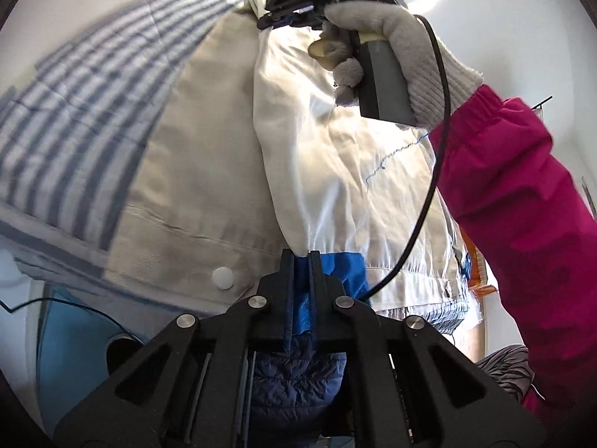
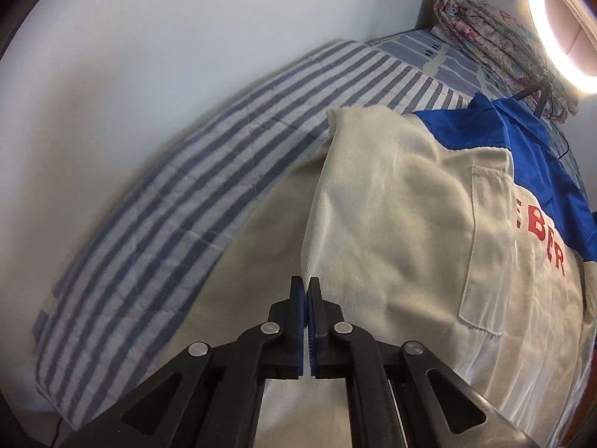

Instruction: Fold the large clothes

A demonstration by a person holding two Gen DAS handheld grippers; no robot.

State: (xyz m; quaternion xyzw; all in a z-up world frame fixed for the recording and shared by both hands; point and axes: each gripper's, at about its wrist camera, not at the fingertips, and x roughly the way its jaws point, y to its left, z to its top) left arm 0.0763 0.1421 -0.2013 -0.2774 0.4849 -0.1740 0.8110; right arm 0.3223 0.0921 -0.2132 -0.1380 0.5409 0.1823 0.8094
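A large cream work jacket [image 2: 403,224] with a blue collar and shoulders, a chest pocket and red letters lies on a blue-and-white striped bed [image 2: 156,201]. My right gripper [image 2: 306,283] is shut on a raised fold of the jacket's cream cloth. My left gripper [image 1: 301,257] is shut on the jacket's blue-and-cream sleeve cuff [image 1: 335,265] and holds the sleeve [image 1: 335,156] up. In the left wrist view the right gripper [image 1: 276,15] shows at the top, pinching cloth, held by a grey-gloved hand [image 1: 403,41].
A rolled floral quilt [image 2: 500,48] lies at the bed's head beside a ring lamp [image 2: 559,37]. A white wall [image 2: 130,56] runs along the far side of the bed. The person's magenta sleeve [image 1: 522,205] fills the right side. A white snap button [image 1: 222,278] sits on the hem.
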